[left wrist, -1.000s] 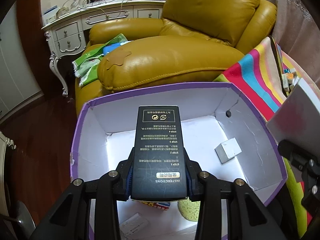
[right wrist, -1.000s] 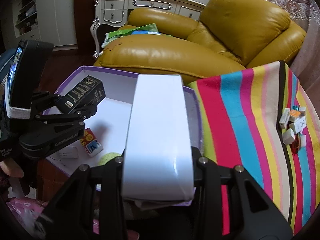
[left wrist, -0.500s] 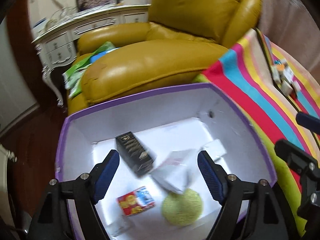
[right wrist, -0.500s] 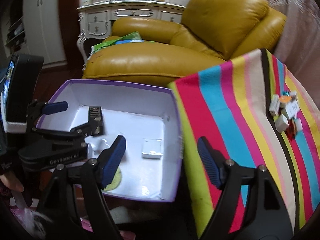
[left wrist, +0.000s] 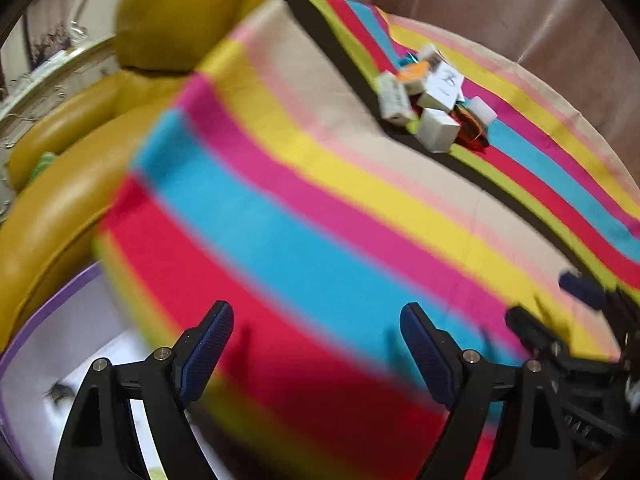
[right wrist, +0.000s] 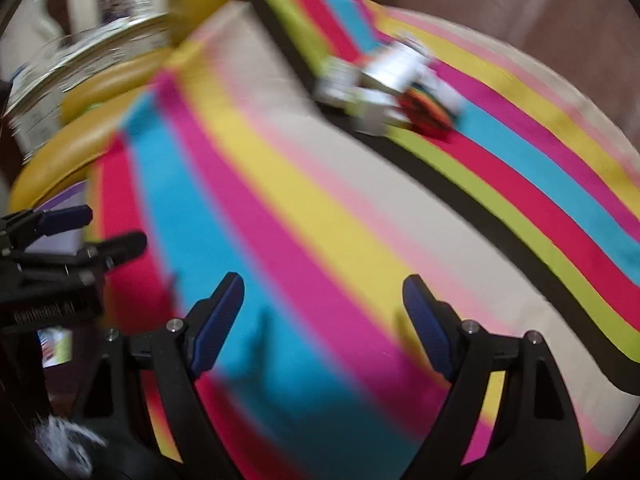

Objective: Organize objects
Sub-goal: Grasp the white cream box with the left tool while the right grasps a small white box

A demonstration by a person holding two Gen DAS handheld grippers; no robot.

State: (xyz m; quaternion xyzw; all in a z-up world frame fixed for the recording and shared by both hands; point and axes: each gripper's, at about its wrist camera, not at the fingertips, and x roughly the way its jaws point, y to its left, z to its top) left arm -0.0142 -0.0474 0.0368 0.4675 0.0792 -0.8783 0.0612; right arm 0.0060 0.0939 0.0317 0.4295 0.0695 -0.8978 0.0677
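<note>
Both jaws are opening wide, holding nothing; the pile of boxes (left wrist: 430, 98) is lying at twelve o'clock, well apart, nearer the right gripper (right wrist: 322, 316) than the left gripper (left wrist: 316, 346)

Both fisheye views are bright but motion-blurred, perhaps worst on the right, with dark curved corners.

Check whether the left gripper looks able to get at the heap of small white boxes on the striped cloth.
Probably yes. The left gripper is empty, its jaws opening, and only bare striped cloth lies between it and the heap of small white boxes further on. The blurred picture leaves the remaining gap unclear.
</note>
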